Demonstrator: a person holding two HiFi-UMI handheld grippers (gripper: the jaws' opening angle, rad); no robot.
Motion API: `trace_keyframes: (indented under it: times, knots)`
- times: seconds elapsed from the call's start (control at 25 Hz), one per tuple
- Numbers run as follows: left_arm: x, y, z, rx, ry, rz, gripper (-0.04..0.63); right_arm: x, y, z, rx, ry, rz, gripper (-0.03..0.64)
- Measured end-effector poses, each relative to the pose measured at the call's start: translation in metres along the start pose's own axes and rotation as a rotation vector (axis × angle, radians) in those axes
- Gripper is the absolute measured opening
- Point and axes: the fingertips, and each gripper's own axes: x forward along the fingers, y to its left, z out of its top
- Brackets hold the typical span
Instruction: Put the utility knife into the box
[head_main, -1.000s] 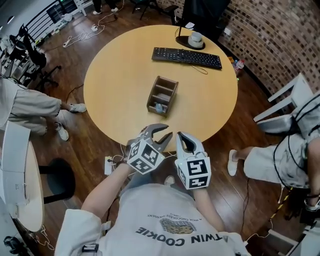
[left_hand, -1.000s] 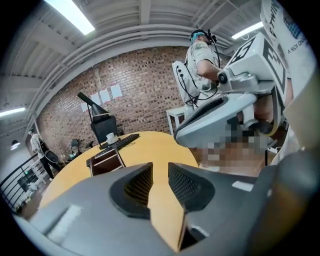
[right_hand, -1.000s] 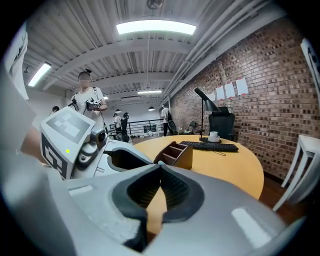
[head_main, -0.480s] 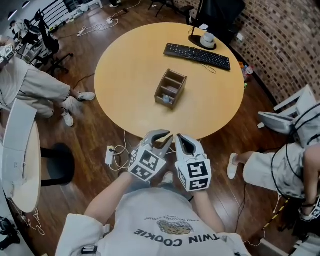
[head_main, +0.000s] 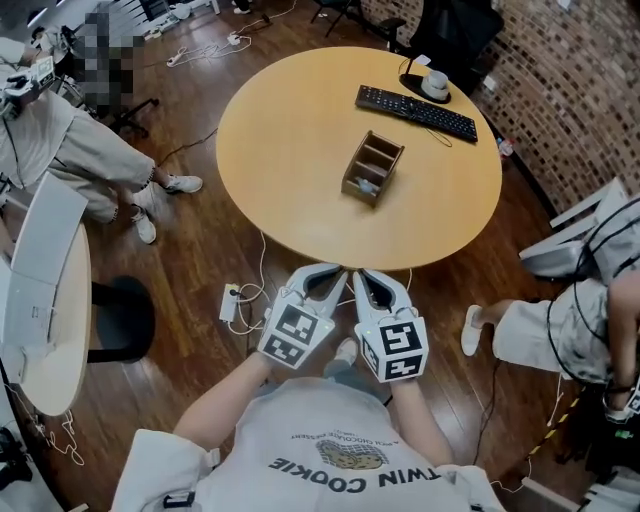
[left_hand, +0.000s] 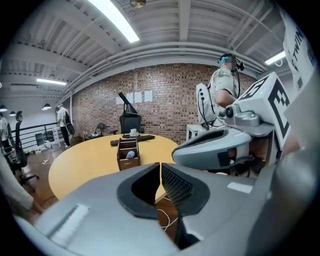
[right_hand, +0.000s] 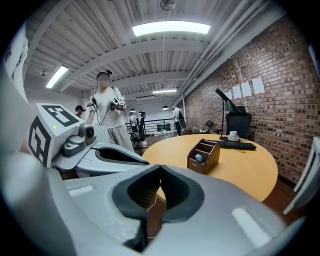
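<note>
The brown wooden box (head_main: 372, 168) with open compartments stands on the round wooden table (head_main: 290, 150). A small pale blue-grey object (head_main: 366, 186) lies in its nearest compartment, and I cannot tell if it is the utility knife. It also shows as that pale object (left_hand: 129, 154) in the box (right_hand: 204, 155). My left gripper (head_main: 337, 272) and right gripper (head_main: 359, 274) hang side by side over the floor, just short of the table's near edge. The left gripper (left_hand: 160, 164) has just been closing and is now shut on nothing. The right gripper (right_hand: 160, 168) is shut and empty too.
A black keyboard (head_main: 417, 112) and a white cup (head_main: 435, 84) on a dark lamp base sit at the table's far side. A power strip (head_main: 232, 301) with cables lies on the floor. People sit at left (head_main: 70, 160) and right (head_main: 560, 320). A white table (head_main: 40, 300) stands at left.
Both grippers have drawn back from over the table's near edge to above the floor. The left jaws went from open to shut. The box has stayed on the table.
</note>
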Motion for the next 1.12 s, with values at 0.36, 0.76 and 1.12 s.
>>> trace_keyframes:
  times: [0.36,0.76,1.12]
  knots:
    - [-0.072,-0.012,-0.022,-0.037,-0.052,-0.008,0.014,-0.021,0.073,-0.01,0.008,-0.012,-0.04,0.0]
    - [-0.152,-0.033,-0.033,-0.079,-0.139,0.02,0.008,-0.066,0.142,-0.023,0.023,-0.056,-0.111,0.0]
    - [-0.187,-0.062,-0.036,-0.123,-0.155,0.045,0.008,-0.107,0.168,-0.029,0.045,-0.079,-0.166,0.0]
